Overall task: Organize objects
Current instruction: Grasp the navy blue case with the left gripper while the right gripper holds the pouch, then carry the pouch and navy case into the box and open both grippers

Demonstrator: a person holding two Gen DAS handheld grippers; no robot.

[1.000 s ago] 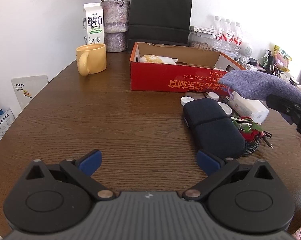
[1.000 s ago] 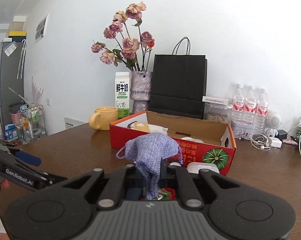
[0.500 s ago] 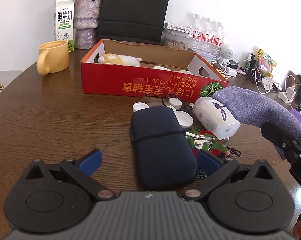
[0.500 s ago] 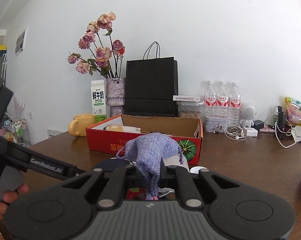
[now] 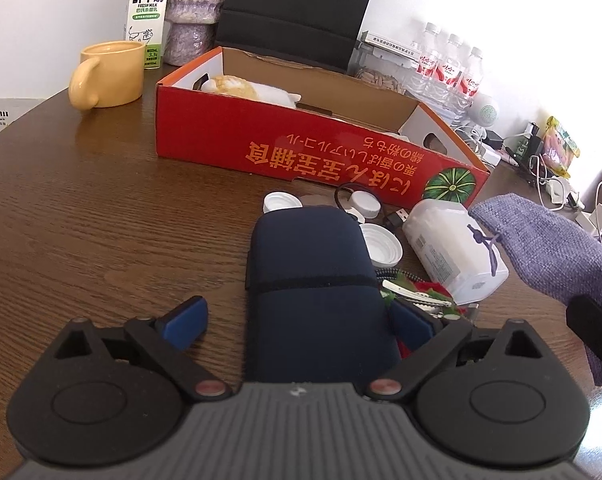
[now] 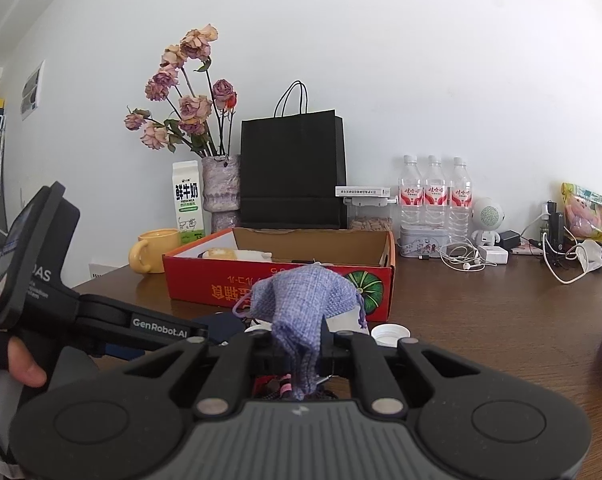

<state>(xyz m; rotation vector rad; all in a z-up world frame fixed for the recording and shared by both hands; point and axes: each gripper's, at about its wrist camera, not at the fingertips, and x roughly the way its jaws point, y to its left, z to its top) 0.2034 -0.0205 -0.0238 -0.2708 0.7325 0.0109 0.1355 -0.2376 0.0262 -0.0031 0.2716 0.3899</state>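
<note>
My left gripper (image 5: 301, 318) is open, its blue pads either side of a dark navy pouch (image 5: 309, 276) lying on the brown table (image 5: 101, 220). My right gripper (image 6: 301, 340) is shut on a purple woven drawstring bag (image 6: 301, 300) and holds it above the table; the bag also shows at the right of the left wrist view (image 5: 549, 248). A red cardboard box (image 5: 301, 148) stands behind the pouch, open on top, with a white and yellow item (image 5: 241, 86) inside.
Beside the pouch lie white lids (image 5: 381, 240), a white plastic container (image 5: 453, 248), hair clips and a cable. A yellow mug (image 5: 109, 74), milk carton (image 5: 147, 12), vase and black paper bag (image 6: 293, 172) stand behind. Water bottles (image 6: 433, 192) and chargers sit at the right.
My left gripper has moved forward and to the right, so the navy pouch now lies between its open fingers. The right gripper still holds the purple bag, shifted slightly.
</note>
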